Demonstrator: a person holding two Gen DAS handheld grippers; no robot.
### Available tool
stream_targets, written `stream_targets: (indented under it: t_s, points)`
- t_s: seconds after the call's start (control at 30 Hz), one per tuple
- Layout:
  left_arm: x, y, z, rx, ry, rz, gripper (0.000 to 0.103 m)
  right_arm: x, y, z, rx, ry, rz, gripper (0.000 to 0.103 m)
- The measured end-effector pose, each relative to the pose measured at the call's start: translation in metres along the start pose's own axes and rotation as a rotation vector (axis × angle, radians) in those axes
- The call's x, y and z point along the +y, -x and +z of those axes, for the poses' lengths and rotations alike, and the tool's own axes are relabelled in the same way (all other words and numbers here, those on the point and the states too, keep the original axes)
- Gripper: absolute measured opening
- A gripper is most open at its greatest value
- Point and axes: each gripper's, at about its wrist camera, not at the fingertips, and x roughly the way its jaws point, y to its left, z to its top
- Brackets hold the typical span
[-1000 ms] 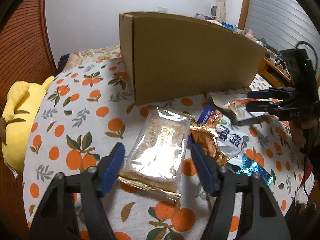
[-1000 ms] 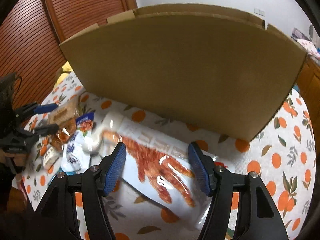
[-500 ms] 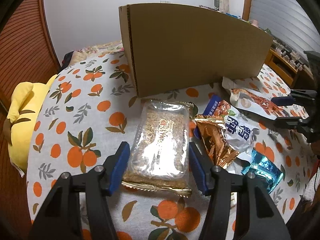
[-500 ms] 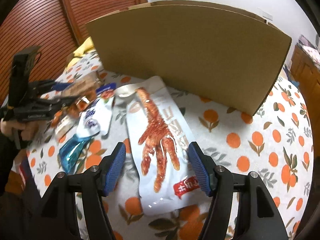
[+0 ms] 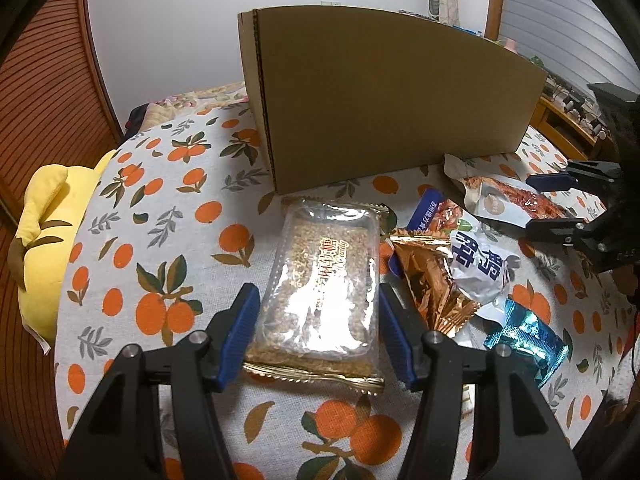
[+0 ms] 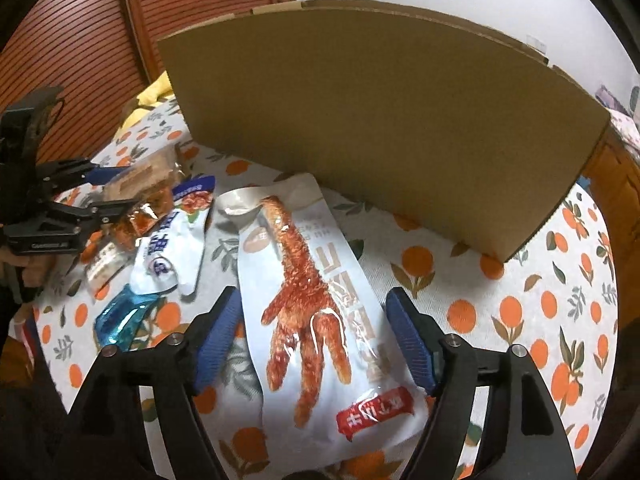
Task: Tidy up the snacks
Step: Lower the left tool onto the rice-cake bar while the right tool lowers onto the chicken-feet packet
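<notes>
An orange-print tablecloth (image 5: 168, 240) covers the table, with a tall cardboard box (image 5: 384, 96) standing at 12 o'clock. The left gripper (image 5: 316, 336) has its 2 blue pads spread apart either side of a clear cereal-bar packet (image 5: 324, 284), not clamping it. The right gripper (image 6: 316, 344) is likewise spread around a white chicken-foot pouch (image 6: 316, 300). Smaller snack packets (image 5: 476, 264) lie between them.
</notes>
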Motion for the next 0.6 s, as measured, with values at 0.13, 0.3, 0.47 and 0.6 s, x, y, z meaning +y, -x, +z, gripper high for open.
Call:
stream_targets:
  t_s: [0.13, 0.3, 0.47, 0.6]
  points:
    - [0.0, 0.0, 0.0, 0.0, 0.0, 0.003, 0.06, -0.001, -0.007, 0.002, 0.016, 0.007, -0.003, 0.083]
    - [0.001, 0.0, 0.0, 0.001, 0.002, 0.008, 0.063, 0.005, -0.013, 0.004, 0.014, 0.052, -0.037, 0.085]
    - [0.005, -0.002, 0.0, 0.011, 0.021, 0.014, 0.073, 0.004, -0.014, 0.001, -0.016, 0.036, -0.03, 0.088]
    - [0.001, -0.004, 0.0, 0.019, 0.001, 0.012, 0.082, 0.005, -0.013, 0.0, -0.021, 0.036, -0.032, 0.088]
